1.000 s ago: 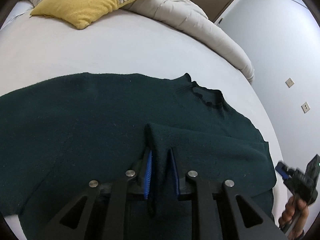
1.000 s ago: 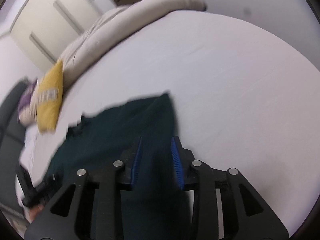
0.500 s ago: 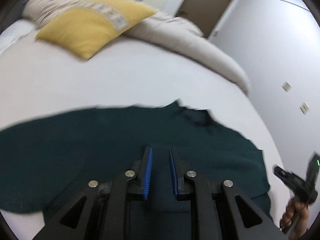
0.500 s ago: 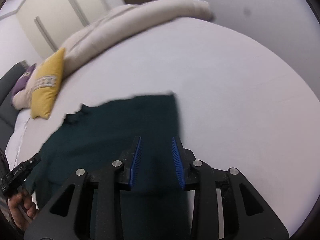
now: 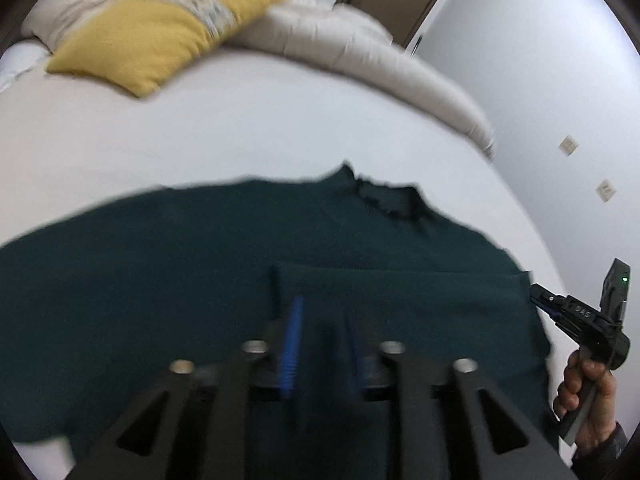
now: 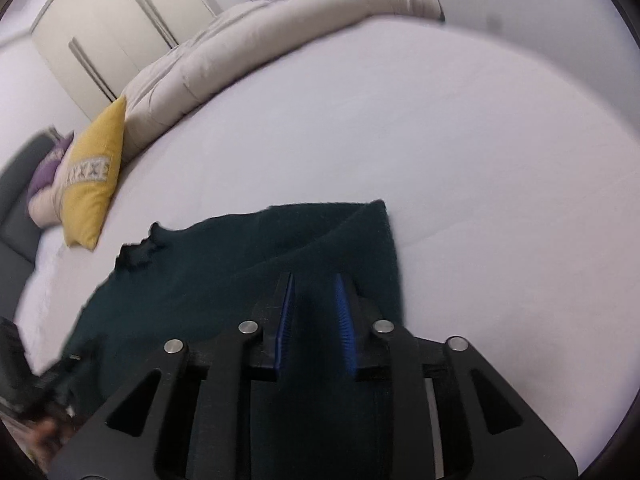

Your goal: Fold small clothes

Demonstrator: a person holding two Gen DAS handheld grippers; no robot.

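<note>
Both grippers over a dark green sweater (image 5: pixel 200 272) on a white bed (image 5: pixel 240 136).
Left gripper (image 5: pixel 320 344) jaws opening, gripping nothing; right gripper (image 6: pixel 316 320) closing, sweater fabric between its pads. Sweater lies crosswise beneath, collar pointing ahead toward yellow pillow (image 5: pixel 160 28), duvet (image 6: pixel 260 40), wardrobe (image 6: pixel 100 28).

2 close downward views, shared sweater (image 5: pixel 200 280)

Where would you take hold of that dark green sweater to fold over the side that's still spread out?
Probably at the outer edge of the dark green sweater, on the unfolded side that lies flat toward the left in the left wrist view. The other side is already folded over the body. Come from the near side, sliding one finger under the edge, since it lies flat on the bed.
</note>
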